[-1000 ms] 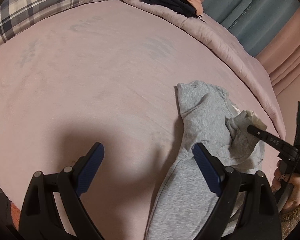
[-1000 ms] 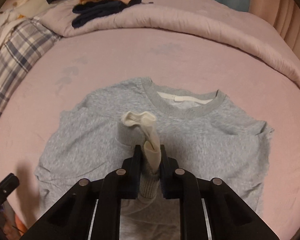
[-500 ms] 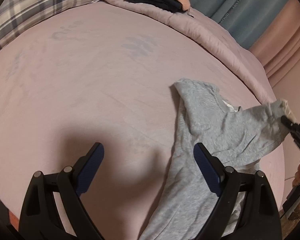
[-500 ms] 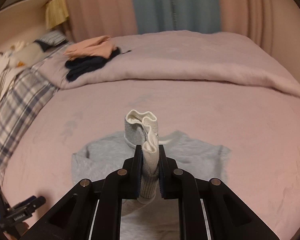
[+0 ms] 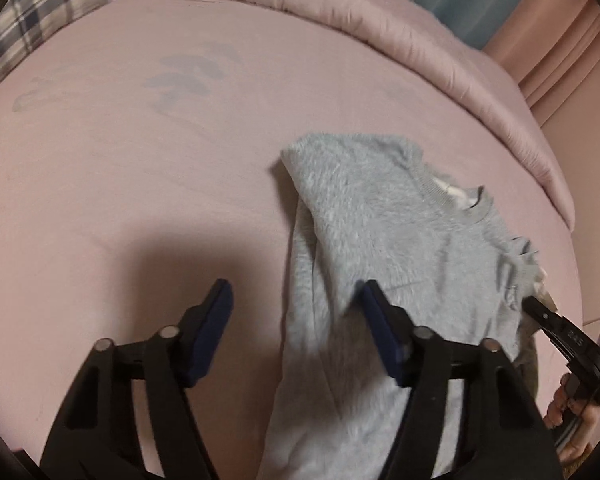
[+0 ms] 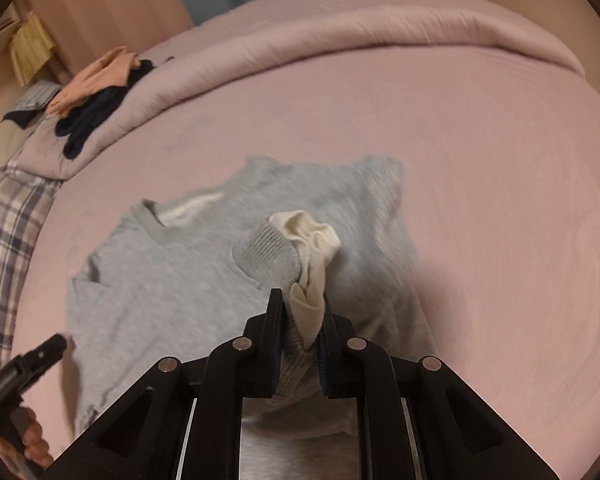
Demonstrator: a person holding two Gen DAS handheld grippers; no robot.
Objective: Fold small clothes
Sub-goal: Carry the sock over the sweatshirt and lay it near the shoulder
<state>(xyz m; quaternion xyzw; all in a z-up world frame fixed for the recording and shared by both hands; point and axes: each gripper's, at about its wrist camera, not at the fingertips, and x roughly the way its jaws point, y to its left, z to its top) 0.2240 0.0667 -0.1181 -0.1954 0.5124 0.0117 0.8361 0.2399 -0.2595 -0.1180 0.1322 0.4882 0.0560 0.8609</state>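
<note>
Left hand-held gripper hangs over the pink bed sheet with its blue-padded jaws partway apart and closing; the left edge of the grey sweatshirt lies between them, though the pads do not press on it. One pad is over bare sheet and the other is over the grey fabric. That sweatshirt lies on the bed sheet right of the middle in the left wrist view, neck opening away from the camera, its body rumpled and partly lifted. Farther right, the right hand-held gripper is clamped nearly closed on the sweatshirt's sleeve cuff, whose ribbed grey knit and cream lining bunch up above the pads. In the left wrist view the black tip of this gripper meets the cuff at the right edge, with the fingers of the person's hand below it. Behind, a folded pink comforter runs along the far side of the bed, with a pile of dark and peach clothes on it beside a plaid pillow
</note>
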